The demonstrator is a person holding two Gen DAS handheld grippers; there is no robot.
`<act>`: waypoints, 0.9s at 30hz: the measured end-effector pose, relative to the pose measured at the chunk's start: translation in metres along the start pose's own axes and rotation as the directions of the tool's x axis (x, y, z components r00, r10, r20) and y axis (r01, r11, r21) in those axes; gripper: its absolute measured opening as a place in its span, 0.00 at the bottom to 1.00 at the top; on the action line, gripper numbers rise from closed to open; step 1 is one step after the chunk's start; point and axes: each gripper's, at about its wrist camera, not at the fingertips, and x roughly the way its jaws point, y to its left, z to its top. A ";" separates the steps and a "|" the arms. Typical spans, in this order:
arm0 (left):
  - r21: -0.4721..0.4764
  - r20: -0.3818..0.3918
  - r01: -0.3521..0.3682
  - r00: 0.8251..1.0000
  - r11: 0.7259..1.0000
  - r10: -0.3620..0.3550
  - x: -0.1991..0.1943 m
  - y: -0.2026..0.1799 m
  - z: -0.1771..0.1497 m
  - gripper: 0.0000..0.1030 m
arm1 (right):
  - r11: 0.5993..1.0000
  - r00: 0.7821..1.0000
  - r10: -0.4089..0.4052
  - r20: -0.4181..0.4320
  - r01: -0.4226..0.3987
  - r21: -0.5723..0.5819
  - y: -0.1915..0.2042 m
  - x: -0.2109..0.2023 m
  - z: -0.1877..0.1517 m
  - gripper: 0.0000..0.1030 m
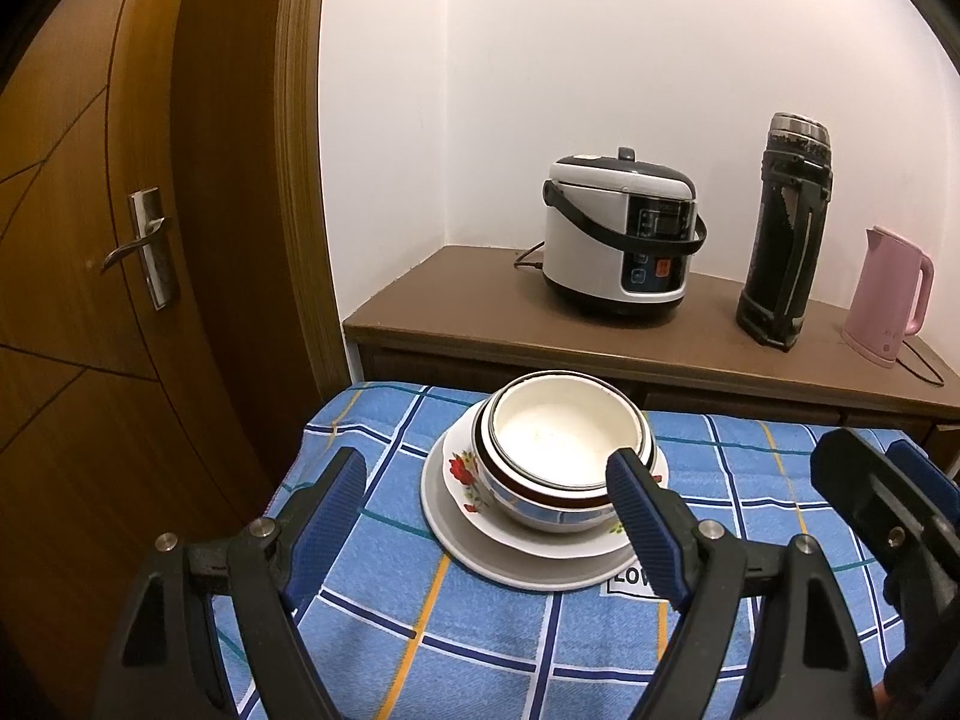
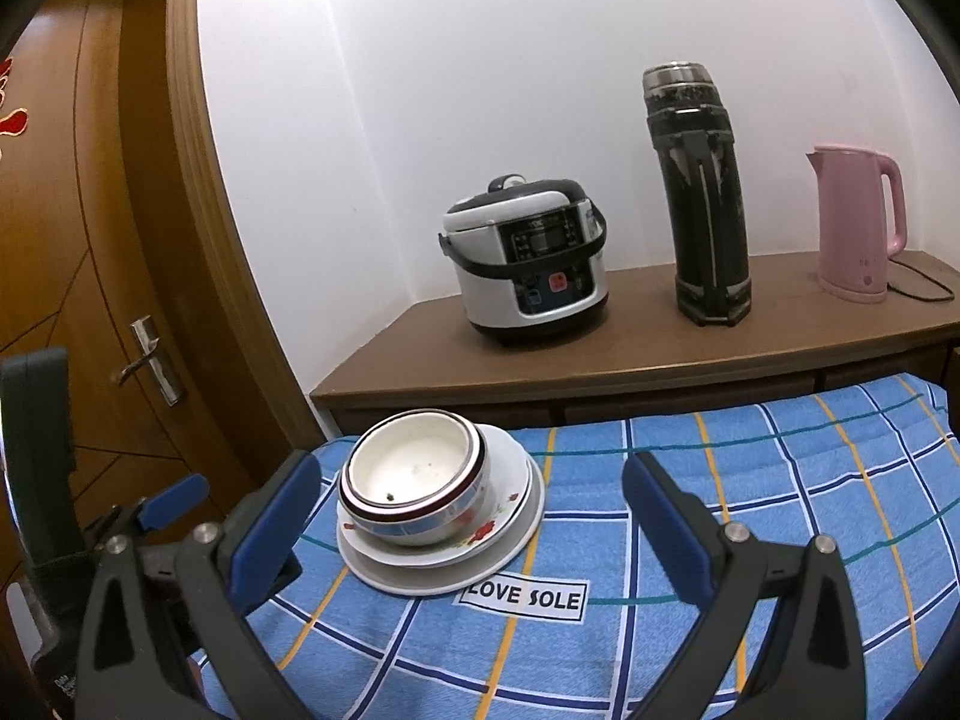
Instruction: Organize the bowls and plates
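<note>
A blue checked cloth (image 2: pixel 720 510) is covering the worktop, and near the cloth's far edge the nested bowls (image 1: pixel 564 450) are sitting on the stacked plates (image 1: pixel 528 564). Both the left tongs (image 1: pixel 486 516) and right tongs (image 2: pixel 468 516) are hanging released, empty. The stacking is looking finished.

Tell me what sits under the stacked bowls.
The stacked bowls rest on a floral plate, which lies on a plain larger plate over the blue checked cloth. The plates' centres are covered by the bowls.
</note>
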 end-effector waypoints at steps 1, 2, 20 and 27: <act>0.000 0.000 0.000 1.000 1.000 0.000 0.000 0.000 0.000 0.82 | 1.000 1.000 0.000 0.001 0.000 0.000 0.001 0.000 0.000 0.99; 0.000 0.000 0.000 1.000 1.000 0.000 0.000 0.000 0.000 0.82 | 1.000 1.000 0.000 0.001 0.000 0.000 0.001 0.000 0.000 0.99; -0.002 0.009 -0.014 1.000 1.000 0.014 -0.003 0.001 0.001 0.82 | 1.000 1.000 0.001 0.001 -0.001 0.003 0.001 -0.001 0.001 0.99; 0.001 0.004 -0.031 0.999 1.000 0.031 -0.002 0.001 0.001 0.82 | 1.000 1.000 -0.006 0.009 0.005 0.003 0.001 -0.004 0.002 0.99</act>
